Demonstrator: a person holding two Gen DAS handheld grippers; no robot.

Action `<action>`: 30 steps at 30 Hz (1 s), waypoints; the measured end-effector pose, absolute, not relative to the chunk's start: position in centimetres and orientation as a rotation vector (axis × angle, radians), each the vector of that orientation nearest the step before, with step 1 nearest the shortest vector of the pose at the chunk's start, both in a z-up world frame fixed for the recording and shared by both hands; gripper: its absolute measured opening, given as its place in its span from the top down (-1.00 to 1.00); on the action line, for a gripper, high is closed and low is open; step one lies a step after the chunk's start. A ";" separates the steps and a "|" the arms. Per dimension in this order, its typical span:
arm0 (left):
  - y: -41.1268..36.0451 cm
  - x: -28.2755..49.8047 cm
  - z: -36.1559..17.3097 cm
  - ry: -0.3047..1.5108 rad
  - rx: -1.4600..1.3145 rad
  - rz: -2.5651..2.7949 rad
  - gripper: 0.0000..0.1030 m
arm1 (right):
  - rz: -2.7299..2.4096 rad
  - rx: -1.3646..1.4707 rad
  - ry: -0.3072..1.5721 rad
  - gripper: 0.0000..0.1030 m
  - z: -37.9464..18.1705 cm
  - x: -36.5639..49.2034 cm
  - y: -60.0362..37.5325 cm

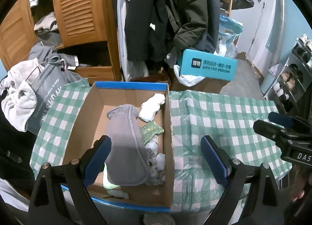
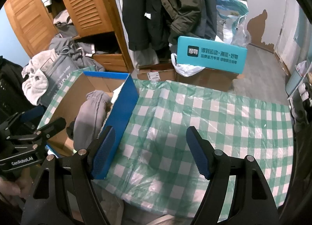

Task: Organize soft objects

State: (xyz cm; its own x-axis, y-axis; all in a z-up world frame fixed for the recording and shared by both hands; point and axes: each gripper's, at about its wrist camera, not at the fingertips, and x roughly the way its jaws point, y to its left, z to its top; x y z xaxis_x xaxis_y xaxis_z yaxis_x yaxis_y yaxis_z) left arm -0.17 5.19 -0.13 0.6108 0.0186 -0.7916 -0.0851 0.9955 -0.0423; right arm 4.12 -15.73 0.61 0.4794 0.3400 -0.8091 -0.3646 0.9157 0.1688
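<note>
Left wrist view looks down into the cardboard box (image 1: 78, 119) — grey sock (image 1: 124, 147), white sock (image 1: 151, 108) inside, below the wide-open left gripper (image 1: 156, 158). Right view shows only the box's blue wall; right gripper (image 2: 150, 150) gapes empty over tablecloth (image 2: 224, 119).
</note>
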 end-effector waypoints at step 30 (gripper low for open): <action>4.2 -0.5 0.4 0.908 -0.073 0.051 -0.91 | 0.431 -0.014 0.992 -0.44 0.3 4.1 -15.9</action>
State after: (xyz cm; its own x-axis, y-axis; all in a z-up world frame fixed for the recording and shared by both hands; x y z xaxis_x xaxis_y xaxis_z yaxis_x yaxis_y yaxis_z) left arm -0.48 4.19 0.42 0.6146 0.0139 -0.7887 -0.0753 0.9963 -0.0411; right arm 4.12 -15.92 0.33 0.4702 0.3455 -0.8122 -0.3584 0.9157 0.1820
